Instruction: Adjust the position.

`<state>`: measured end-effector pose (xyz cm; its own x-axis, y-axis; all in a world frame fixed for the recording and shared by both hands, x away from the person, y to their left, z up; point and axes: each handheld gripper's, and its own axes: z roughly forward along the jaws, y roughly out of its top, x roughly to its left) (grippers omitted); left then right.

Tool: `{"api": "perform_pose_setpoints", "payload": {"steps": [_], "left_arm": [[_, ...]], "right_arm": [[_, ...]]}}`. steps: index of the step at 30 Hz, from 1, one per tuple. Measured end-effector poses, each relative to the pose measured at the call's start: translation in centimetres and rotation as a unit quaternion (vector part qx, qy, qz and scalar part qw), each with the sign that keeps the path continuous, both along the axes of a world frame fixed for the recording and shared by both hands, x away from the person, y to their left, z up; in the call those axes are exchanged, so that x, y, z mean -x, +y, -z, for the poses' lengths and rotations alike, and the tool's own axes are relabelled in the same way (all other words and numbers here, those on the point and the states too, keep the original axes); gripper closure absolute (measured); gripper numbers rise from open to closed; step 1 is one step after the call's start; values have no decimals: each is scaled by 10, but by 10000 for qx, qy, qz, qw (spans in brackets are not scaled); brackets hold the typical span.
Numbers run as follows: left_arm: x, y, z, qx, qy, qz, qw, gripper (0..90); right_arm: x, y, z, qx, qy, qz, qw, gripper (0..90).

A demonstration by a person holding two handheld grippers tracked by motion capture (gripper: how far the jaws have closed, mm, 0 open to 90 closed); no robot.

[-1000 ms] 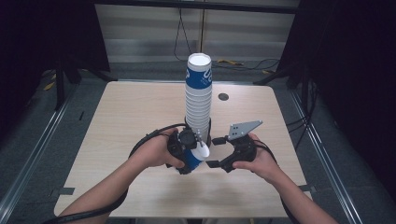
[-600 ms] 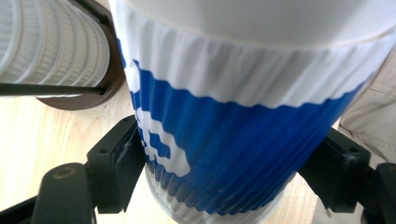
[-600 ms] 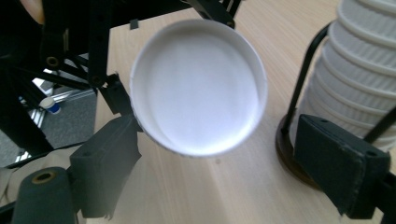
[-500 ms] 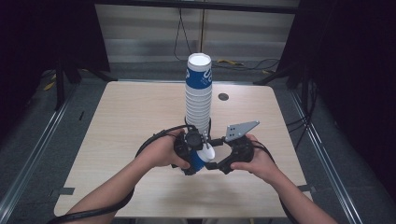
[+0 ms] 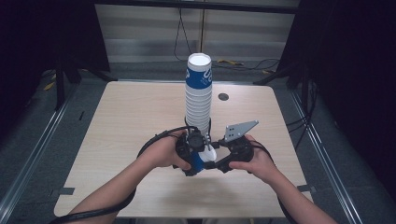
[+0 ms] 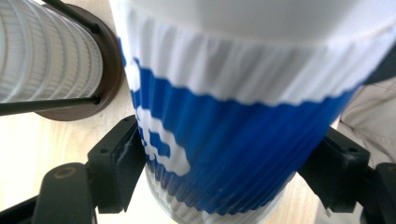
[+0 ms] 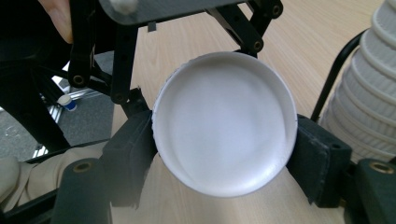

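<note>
A blue-and-white ribbed paper cup (image 5: pixel 201 161) lies on its side between the two grippers, low over the table's front middle. My left gripper (image 5: pixel 194 157) is shut on its blue band (image 6: pixel 243 154), with a pad (image 6: pixel 123 163) pressing on each side. My right gripper (image 5: pixel 215 163) faces the cup's round white end (image 7: pixel 224 130). Its jaws have just been closing, and their pads (image 7: pixel 133 149) now touch the rim on both sides. A tall stack of the same cups (image 5: pixel 198 98) stands upright in a wire holder just behind the grippers.
The holder's dark round base (image 6: pixel 109 70) sits on the light wooden table (image 5: pixel 116 121). A small dark disc (image 5: pixel 223 96) lies at the back right. The stack (image 7: pixel 369 93) stands close beside the right gripper. Cables run on the floor behind.
The left hand with the cup has edged rightwards to the right hand. The right gripper's jaws have come in onto the cup's white end.
</note>
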<state>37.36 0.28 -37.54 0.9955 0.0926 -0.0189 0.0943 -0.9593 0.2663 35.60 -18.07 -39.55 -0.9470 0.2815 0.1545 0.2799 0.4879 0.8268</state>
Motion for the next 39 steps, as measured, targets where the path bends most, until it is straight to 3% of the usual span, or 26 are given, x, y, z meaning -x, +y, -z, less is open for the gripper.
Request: {"api": "perform_pose_setpoints", "payload": {"steps": [6,9,15,20,22,26,29,32,33,39], "left_arm": [[1,7,1,413,-8,-42,9991,197],[1,13,3,712,70,-14,9974,191],[0,24,5,1115,166,-66,9936,187],[0,30,7,1286,242,-84,9914,187],[-1,32,7,1277,233,-16,9915,186],[-2,33,5,1235,219,-127,9920,168],[-3,36,0,1382,197,-157,9901,171],[-3,36,-3,1363,124,-63,9906,172],[-2,37,-4,1470,172,-203,9888,172],[-4,40,-4,1458,212,-221,9888,174]], "right_arm": [[-1,-6,0,-72,63,26,10000,291],[1,-7,-1,-41,34,18,10000,291],[3,-7,-1,-106,39,-14,9999,291],[3,-6,0,-98,55,-32,9999,291],[3,-6,0,-89,24,-19,10000,290],[3,-6,0,-85,13,-17,10000,291],[2,-9,2,-27,19,3,10000,291],[2,-11,3,-14,51,11,10000,290],[2,-11,5,25,69,-1,10000,291],[2,-16,6,63,49,87,9999,290]]}}
